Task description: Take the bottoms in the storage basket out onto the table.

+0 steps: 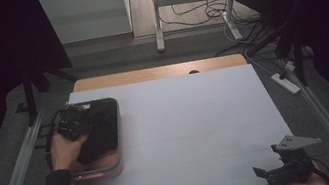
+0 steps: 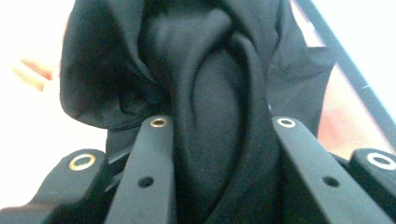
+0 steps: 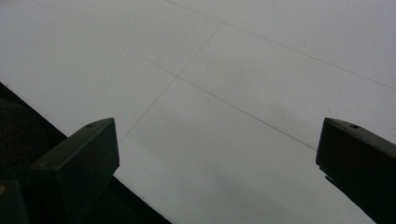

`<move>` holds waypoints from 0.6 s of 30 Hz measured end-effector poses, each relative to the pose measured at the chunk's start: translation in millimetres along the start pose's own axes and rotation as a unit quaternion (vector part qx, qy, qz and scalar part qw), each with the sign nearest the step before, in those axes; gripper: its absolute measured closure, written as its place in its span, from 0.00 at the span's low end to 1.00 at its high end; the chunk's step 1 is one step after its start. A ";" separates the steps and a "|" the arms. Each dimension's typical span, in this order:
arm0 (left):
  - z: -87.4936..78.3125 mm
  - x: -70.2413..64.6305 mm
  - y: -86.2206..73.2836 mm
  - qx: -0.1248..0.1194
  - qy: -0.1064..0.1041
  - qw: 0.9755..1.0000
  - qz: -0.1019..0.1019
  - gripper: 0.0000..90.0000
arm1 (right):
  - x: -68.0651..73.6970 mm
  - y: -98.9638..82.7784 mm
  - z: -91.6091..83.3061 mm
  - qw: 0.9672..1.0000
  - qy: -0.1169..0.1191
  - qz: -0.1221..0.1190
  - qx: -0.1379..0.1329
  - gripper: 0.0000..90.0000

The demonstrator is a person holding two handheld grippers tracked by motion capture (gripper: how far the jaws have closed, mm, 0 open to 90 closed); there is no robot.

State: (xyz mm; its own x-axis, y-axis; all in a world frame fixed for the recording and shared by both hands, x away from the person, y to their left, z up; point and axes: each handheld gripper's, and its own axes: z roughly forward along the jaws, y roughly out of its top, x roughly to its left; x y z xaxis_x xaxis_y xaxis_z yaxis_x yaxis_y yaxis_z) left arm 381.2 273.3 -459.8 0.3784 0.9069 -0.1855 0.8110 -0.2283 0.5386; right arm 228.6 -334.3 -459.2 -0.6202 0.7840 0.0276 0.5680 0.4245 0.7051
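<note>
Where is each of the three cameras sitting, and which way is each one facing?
High view: above the person's side, looking forward and down on the white table; left hand and forearm, both grippers.
Left gripper view: on the left gripper, looking along its jaws, closed on black cloth over the bin.
Right gripper view: on the right gripper, looking down at bare table between open jaws.
Shared: high and left gripper views both show the cloth and bin.

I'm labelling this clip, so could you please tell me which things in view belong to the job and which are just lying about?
In the job:
- black cloth
- bin
- left gripper, shut on the cloth

Lying about:
- right gripper, open over the table
- power strip on the floor
</note>
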 end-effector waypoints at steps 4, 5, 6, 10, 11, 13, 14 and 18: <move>-8.4 -1.2 0.9 -0.021 -0.007 1.000 0.000 0.82 | -0.1 -0.1 0.0 1.000 0.000 0.000 -0.001 0.00; -11.0 -1.5 1.0 -0.027 -0.008 1.000 0.000 0.82 | 0.0 -0.1 -0.1 1.000 0.000 0.000 -0.001 0.00; -13.8 -1.6 1.4 -0.031 -0.011 0.999 0.002 0.82 | 0.1 0.0 -0.2 1.000 0.000 0.000 0.000 0.00; -25.9 -3.7 2.6 -0.051 -0.011 0.999 0.006 0.81 | 0.0 0.0 -0.1 1.000 0.000 0.000 0.000 0.00; -29.5 -4.1 2.9 -0.058 -0.013 0.998 0.006 0.81 | 0.0 0.0 -0.1 1.000 0.000 0.000 0.000 0.00; -34.8 -4.7 3.5 -0.067 -0.016 0.998 0.006 0.81 | 0.1 0.0 -0.1 1.000 0.000 0.000 0.000 0.00; -36.6 -5.0 3.7 -0.071 -0.018 0.997 0.005 0.81 | 0.1 0.0 -0.1 1.000 0.000 0.000 0.000 0.00; -45.4 -6.7 4.9 -0.086 -0.019 0.996 0.008 0.81 | 0.1 0.0 -0.1 1.000 0.000 0.000 0.000 0.00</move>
State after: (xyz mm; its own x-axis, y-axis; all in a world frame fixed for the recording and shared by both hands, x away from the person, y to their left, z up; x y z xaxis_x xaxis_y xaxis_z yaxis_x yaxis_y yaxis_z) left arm 362.4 282.3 -418.5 0.4110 0.8883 -0.2050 0.7174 -0.1764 0.6739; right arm 228.5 -334.2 -459.2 -0.6197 0.7844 0.0270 0.5680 0.4245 0.7051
